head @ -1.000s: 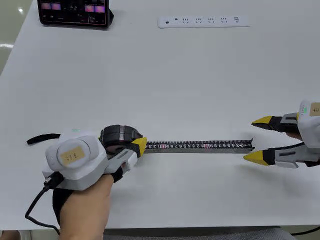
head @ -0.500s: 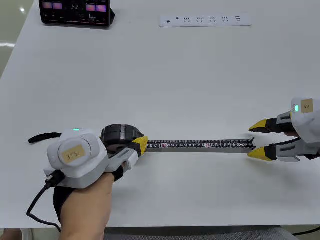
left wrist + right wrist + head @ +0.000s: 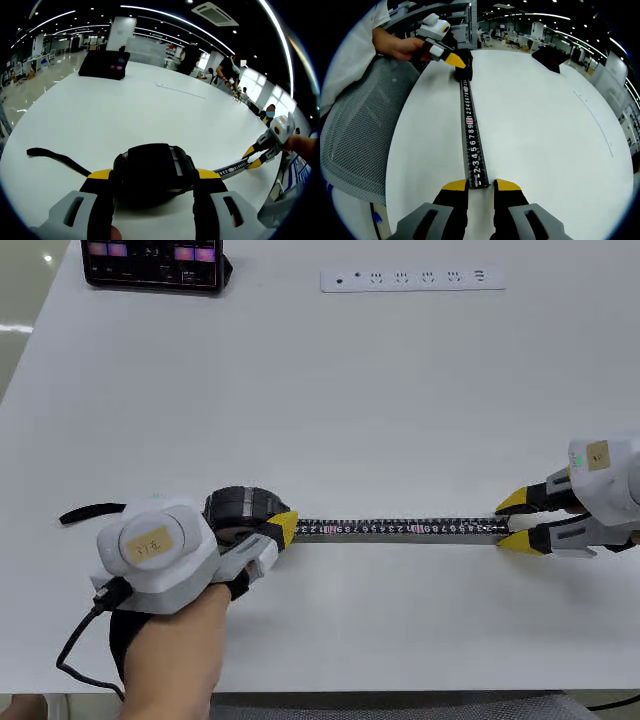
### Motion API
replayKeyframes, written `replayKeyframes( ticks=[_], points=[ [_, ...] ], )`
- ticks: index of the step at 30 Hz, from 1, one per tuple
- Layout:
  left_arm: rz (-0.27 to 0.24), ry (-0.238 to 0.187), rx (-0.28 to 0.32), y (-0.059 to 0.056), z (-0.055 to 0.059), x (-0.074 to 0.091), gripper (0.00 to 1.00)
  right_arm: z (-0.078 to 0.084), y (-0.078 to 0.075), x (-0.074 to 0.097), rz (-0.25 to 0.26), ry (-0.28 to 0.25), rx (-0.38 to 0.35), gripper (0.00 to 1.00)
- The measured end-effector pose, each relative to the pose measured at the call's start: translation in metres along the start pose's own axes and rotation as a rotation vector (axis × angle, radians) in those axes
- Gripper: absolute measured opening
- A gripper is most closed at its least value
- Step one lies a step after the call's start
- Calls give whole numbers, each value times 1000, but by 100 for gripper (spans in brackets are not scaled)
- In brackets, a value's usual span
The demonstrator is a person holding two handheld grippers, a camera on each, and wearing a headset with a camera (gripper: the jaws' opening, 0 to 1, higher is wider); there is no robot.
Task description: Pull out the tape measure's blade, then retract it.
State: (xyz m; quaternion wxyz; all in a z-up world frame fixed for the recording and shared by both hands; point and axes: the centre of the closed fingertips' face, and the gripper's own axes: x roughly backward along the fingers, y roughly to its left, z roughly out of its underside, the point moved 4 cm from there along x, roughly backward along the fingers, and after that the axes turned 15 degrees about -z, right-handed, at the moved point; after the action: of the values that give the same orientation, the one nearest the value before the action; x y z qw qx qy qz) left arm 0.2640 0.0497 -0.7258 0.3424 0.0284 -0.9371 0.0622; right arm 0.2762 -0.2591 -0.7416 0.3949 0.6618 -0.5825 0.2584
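The black tape measure case [image 3: 240,510] is clamped between the fingers of the left gripper [image 3: 154,176] and rests on the white desk [image 3: 330,400]. Its blade [image 3: 470,125] is drawn out flat across the desk from those fingers to the right gripper [image 3: 480,186]. The right gripper's fingers are narrowly parted, with the blade's tip lying between them and a slight gap seen beside it.

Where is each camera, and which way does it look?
Head view: on the head, looking down at the table; a hand, left gripper, right gripper show.
Left gripper view: on that gripper, facing past the tape measure case; own jaws show.
Right gripper view: facing back along the blade; own jaws show.
Gripper views share the blade.
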Motion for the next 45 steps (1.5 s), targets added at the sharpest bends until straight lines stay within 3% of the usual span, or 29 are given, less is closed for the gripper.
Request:
replayKeyframes(
  ticks=[8, 29, 45],
  points=[
    [-4, 3, 3, 0, 0, 0, 60, 0, 1, 0, 4, 12, 24, 12],
    [-18, 14, -27, 1, 0, -1, 58, -1, 1, -1, 8, 17, 17, 11],
    [-6, 23, -16, 1, 1, -1, 57, -6, -2, -3, 7, 11, 18, 10]
  ],
)
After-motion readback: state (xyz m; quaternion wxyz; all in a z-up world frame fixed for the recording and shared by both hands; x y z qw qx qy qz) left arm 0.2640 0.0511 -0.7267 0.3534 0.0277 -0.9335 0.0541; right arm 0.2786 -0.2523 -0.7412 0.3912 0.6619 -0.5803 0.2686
